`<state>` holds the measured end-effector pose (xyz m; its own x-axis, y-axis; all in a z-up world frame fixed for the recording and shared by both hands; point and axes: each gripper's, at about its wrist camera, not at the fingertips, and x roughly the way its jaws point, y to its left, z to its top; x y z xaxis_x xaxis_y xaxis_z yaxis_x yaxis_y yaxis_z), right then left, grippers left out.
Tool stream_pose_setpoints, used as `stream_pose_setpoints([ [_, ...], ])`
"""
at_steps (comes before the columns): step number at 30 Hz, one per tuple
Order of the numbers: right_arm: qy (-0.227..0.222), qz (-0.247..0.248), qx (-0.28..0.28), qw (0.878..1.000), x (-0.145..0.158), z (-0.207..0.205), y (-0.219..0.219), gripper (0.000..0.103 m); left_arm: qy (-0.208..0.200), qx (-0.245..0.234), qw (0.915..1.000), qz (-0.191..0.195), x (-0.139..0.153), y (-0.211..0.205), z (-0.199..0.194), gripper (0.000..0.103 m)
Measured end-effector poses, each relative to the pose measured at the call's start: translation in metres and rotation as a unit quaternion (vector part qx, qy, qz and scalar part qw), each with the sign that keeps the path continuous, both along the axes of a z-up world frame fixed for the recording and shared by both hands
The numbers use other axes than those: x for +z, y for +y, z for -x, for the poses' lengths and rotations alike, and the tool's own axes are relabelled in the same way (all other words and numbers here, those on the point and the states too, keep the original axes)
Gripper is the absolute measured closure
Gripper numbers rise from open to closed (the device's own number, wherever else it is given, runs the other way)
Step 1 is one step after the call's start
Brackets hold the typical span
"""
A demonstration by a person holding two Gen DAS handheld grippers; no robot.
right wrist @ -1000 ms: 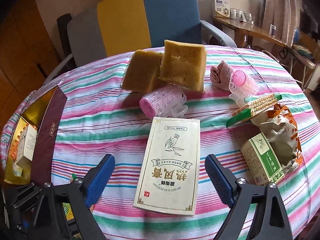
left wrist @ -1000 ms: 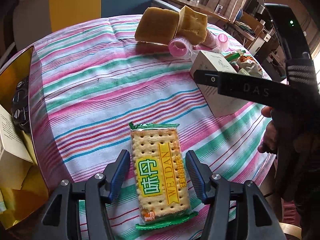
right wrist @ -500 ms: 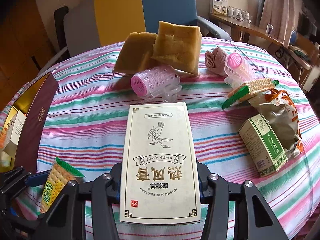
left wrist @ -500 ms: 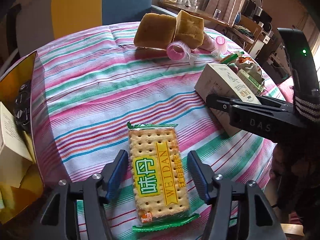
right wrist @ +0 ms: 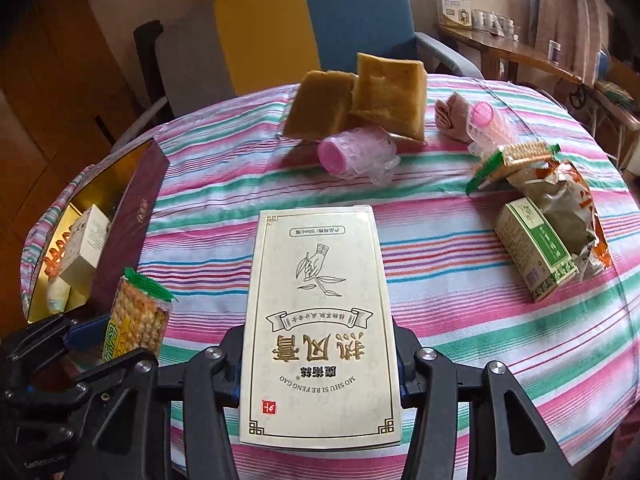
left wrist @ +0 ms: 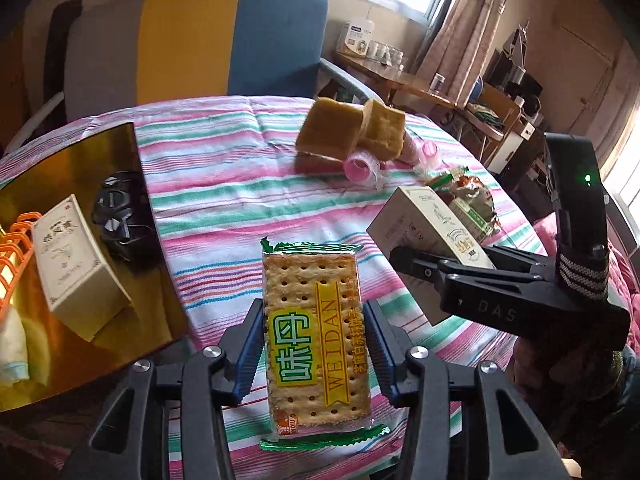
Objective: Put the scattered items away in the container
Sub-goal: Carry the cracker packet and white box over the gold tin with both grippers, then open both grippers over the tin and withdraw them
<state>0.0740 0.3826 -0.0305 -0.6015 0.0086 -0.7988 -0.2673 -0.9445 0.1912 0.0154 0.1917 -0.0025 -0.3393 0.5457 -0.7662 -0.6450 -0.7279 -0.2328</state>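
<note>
My left gripper is shut on a cracker packet with a green wrapper and holds it above the striped tablecloth. My right gripper is shut on a flat cream box with gold lettering, also raised off the cloth. The container, a gold-lined box with maroon walls, lies at the left edge of the table. Inside it are a small cream box, a black item and an orange plastic piece. The left wrist view shows the right gripper to the right of the crackers.
Two yellow-brown sponges, two pink hair rollers, a rolled pink cloth, another cracker packet, a snack bag and a green box lie at the far and right side. A chair stands behind the table.
The left gripper closed on the cracker packet and lifted it. The right gripper closed on the cream box and raised it. Both have shifted toward the container.
</note>
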Motion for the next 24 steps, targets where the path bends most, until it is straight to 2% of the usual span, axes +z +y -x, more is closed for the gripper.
stream_pose_setpoints([
  [6,0.024,-0.003,0.066,0.998,0.026,0.028,-0.045,0.051,0.012,0.063,0.9976,-0.027,0.018,-0.048,0.018,0.054],
  [13,0.045,0.007,0.154,0.987,0.05,0.076,-0.107,0.051,0.031,0.148,0.9877,-0.042,0.029,-0.11,0.055,0.054],
  [18,0.057,0.008,0.204,0.977,0.063,0.118,-0.153,0.051,0.037,0.195,0.9796,-0.035,0.027,-0.145,0.09,0.054],
  [24,0.039,0.015,0.234,0.971,0.058,0.177,-0.194,0.05,0.037,0.234,0.9713,-0.021,0.02,-0.176,0.127,0.054],
])
